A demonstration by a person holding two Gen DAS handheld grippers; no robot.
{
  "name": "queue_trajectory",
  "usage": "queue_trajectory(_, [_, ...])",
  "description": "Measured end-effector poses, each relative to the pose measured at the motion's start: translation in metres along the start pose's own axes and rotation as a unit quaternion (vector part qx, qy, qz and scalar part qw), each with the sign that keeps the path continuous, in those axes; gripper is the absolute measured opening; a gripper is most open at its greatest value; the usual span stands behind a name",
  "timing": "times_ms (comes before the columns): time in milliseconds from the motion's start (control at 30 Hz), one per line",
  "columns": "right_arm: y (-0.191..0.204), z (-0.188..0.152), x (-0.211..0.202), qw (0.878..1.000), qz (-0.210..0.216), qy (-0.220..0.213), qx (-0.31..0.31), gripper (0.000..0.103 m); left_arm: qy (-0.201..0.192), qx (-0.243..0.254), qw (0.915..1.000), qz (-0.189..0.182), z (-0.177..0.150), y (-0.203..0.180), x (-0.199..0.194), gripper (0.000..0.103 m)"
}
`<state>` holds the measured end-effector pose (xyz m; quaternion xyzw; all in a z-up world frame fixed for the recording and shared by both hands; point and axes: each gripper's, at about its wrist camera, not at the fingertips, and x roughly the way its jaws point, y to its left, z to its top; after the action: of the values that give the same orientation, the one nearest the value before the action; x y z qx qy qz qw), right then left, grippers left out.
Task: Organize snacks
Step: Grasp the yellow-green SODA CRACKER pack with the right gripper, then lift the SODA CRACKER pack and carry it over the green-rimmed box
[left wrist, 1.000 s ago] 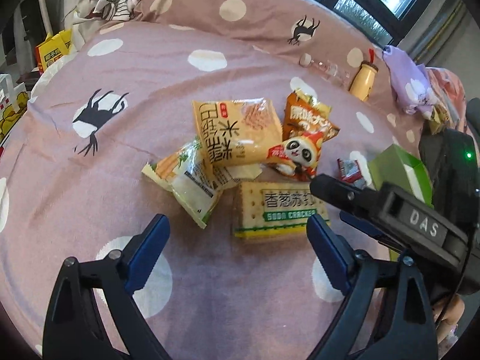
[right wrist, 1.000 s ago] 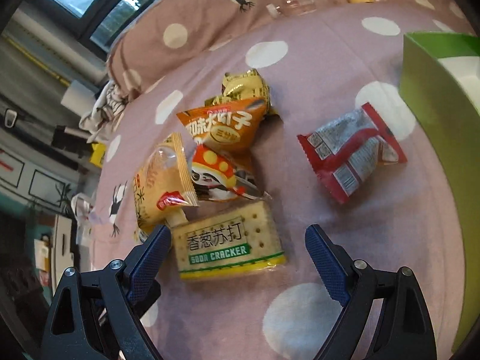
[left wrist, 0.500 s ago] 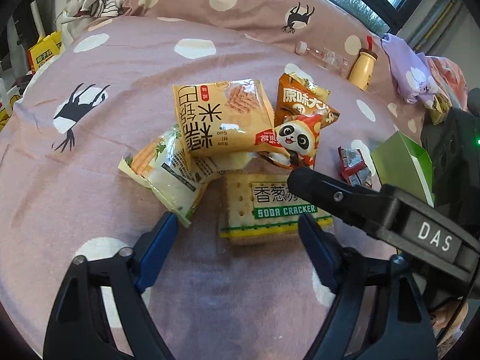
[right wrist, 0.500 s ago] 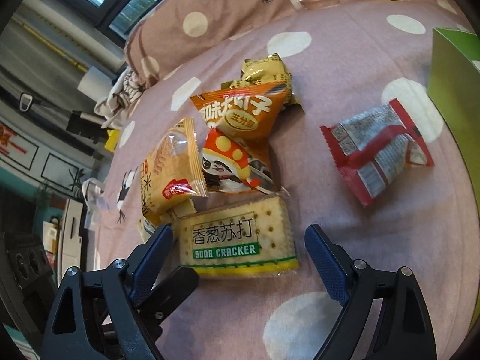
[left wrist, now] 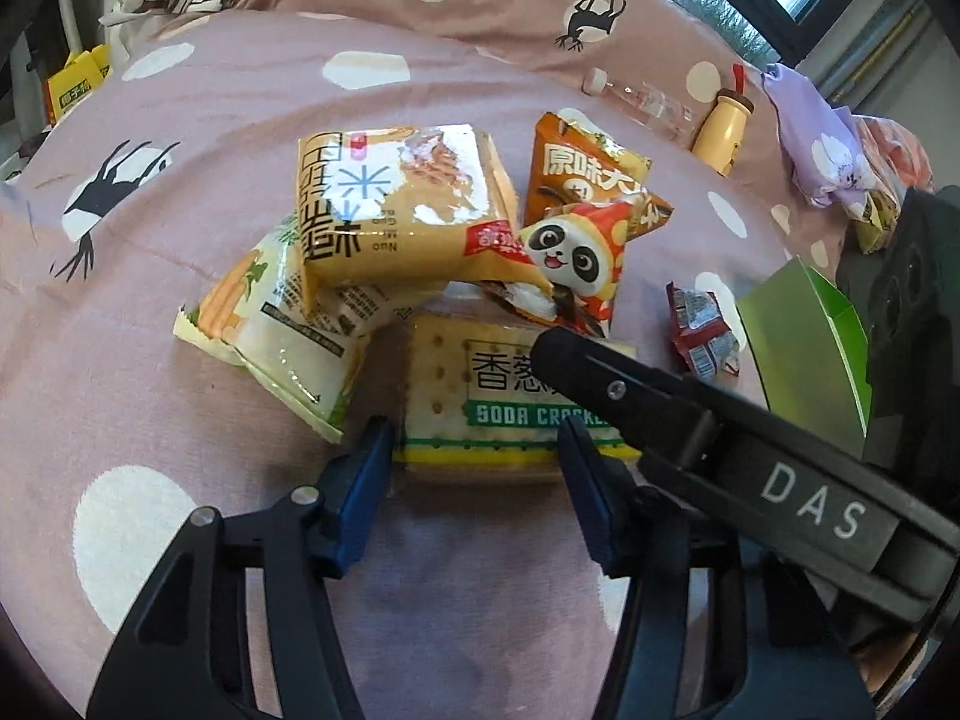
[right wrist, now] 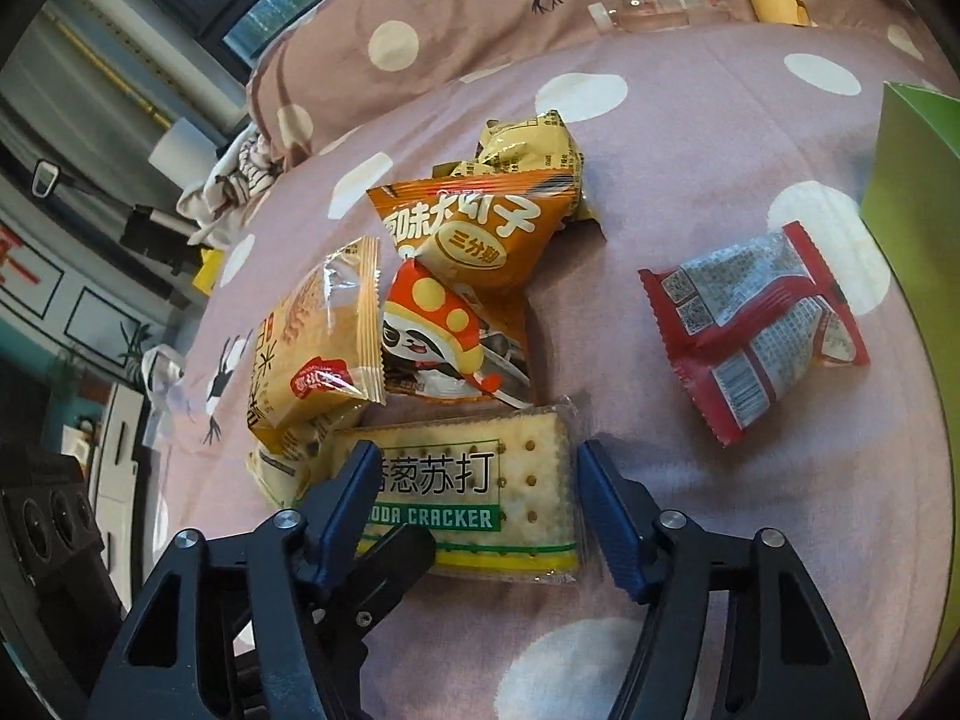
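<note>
Both grippers' jaws have just narrowed around the soda cracker pack (right wrist: 480, 498), still apart.

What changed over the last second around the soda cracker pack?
Both grippers closed in on the soda cracker pack: the left gripper and right gripper jaws have just been closing, now straddling it. A firm grip isn't clear. The other snacks stayed put.

In the left wrist view the right gripper (left wrist: 591, 360) covered the right end of the soda cracker pack (left wrist: 480, 396), hiding part of its print. The green box (right wrist: 918, 180) was cut off by the right edge. Whether any pad pressed the pack could not be told.
</note>
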<state>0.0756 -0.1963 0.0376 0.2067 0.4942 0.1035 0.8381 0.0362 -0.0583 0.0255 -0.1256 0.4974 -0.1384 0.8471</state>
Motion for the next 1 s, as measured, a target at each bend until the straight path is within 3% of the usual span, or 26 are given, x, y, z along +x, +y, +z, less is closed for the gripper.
queue_trajectory(233, [0.001, -0.005, -0.016, 1.000, -0.005, -0.012, 0.006, 0.066, -0.016, 0.014, 0.9997, -0.007, -0.003, -0.009, -0.014, 0.054])
queue_trajectory(733, [0.027, -0.020, -0.093, 0.993, -0.021, -0.118, -0.018, 0.066, -0.093, 0.063, 0.9923, -0.053, -0.014, -0.035, -0.071, 0.053])
queue_trajectory(1000, [0.036, -0.029, -0.116, 0.987, -0.026, -0.152, -0.033, 0.066, -0.126, 0.080, 0.9859, -0.075, -0.018, -0.038, -0.091, 0.053])
